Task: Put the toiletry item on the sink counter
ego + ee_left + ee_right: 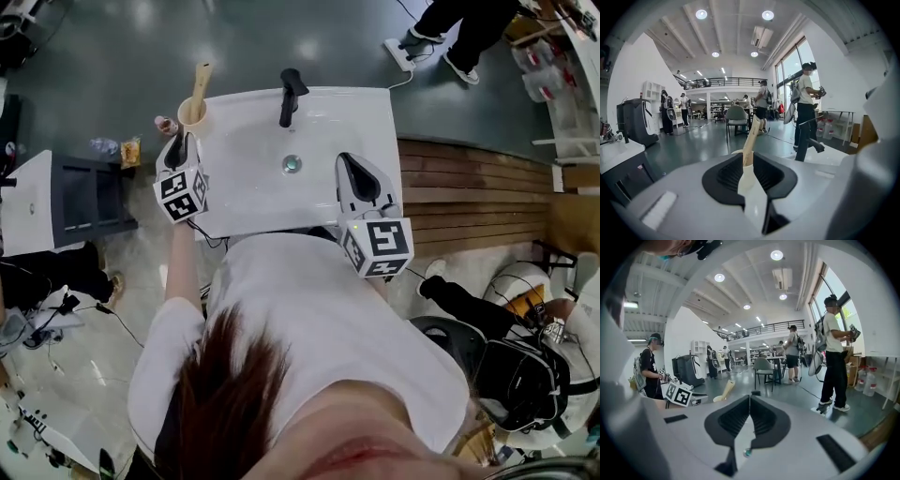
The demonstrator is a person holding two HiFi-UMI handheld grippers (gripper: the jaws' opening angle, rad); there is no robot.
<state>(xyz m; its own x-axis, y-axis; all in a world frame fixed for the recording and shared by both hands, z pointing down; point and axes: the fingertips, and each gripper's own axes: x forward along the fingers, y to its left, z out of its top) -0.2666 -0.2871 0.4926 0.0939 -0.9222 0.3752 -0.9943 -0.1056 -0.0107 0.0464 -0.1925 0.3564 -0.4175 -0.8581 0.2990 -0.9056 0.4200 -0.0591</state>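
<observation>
Reddish-brown hair and the white shirt of the person (309, 319) fill the near side, bent over a white sink counter (366, 112) with a two-jaw tool in each hand. At the counter's far left corner stands a tan cup (190, 117), and the wooden-handled toiletry item (201, 82) sits upright in it, leaning slightly, its handle rising clear above the rim. The left gripper (745, 164) hangs over the counter's left edge and points at that cup. Its fingers stand a little apart with nothing pressed between them, and the cup and handle show through the gap just beyond the tips. The right gripper (749, 399) is held over the counter's near right part, beside the basin, with its fingers brought together at the tips and nothing in them. A black faucet (291, 96) rises at the middle of the far edge, and the round drain (292, 164) lies in the basin between the two tools. Each tool carries its marker cube (377, 246) at the near end. To the right of the counter runs a slatted wooden platform (469, 187), and another person's legs (469, 28) show on the grey floor beyond the far right corner.
</observation>
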